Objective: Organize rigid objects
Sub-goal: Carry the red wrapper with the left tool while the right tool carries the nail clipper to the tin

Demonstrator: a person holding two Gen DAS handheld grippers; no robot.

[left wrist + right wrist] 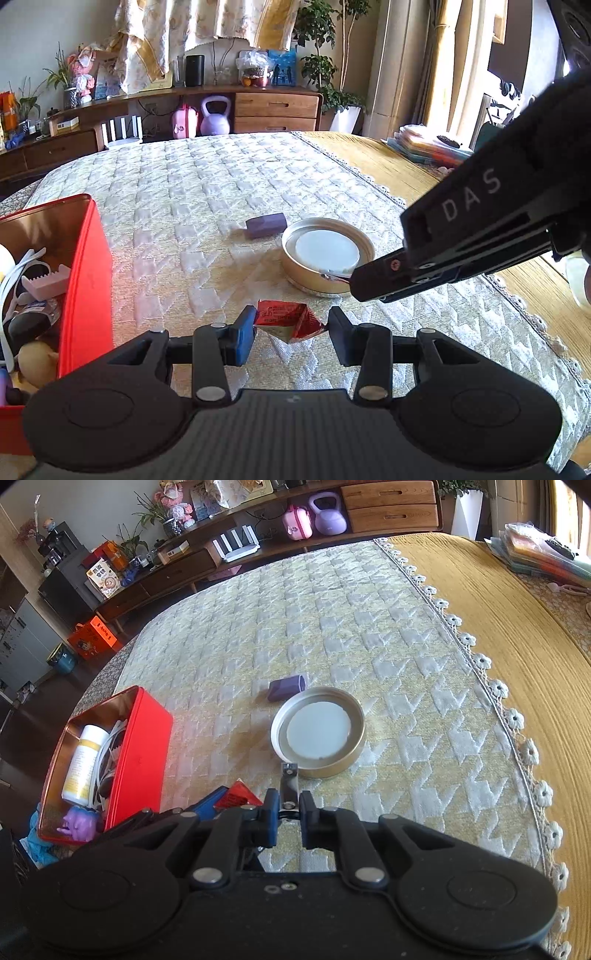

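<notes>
My left gripper [291,326] is shut on a red pyramid-shaped packet [286,323], holding it by its two side corners over the quilted cloth. My right gripper [288,806] is shut on a small silver nail clipper [289,781], which points toward a round gold tin lid [317,733]. In the left wrist view the right gripper [354,282] reaches in from the right, beside the gold lid [327,256]. A purple block [266,225] [286,687] lies just behind the lid. The red packet [236,798] shows left of my right gripper.
A red tin box [86,280] [142,753] holds several items, among them a white bottle [83,762] and a purple figure [79,825]. A yellow cloth with a lace border [498,686] lies to the right. Stacked papers [428,146] sit at far right.
</notes>
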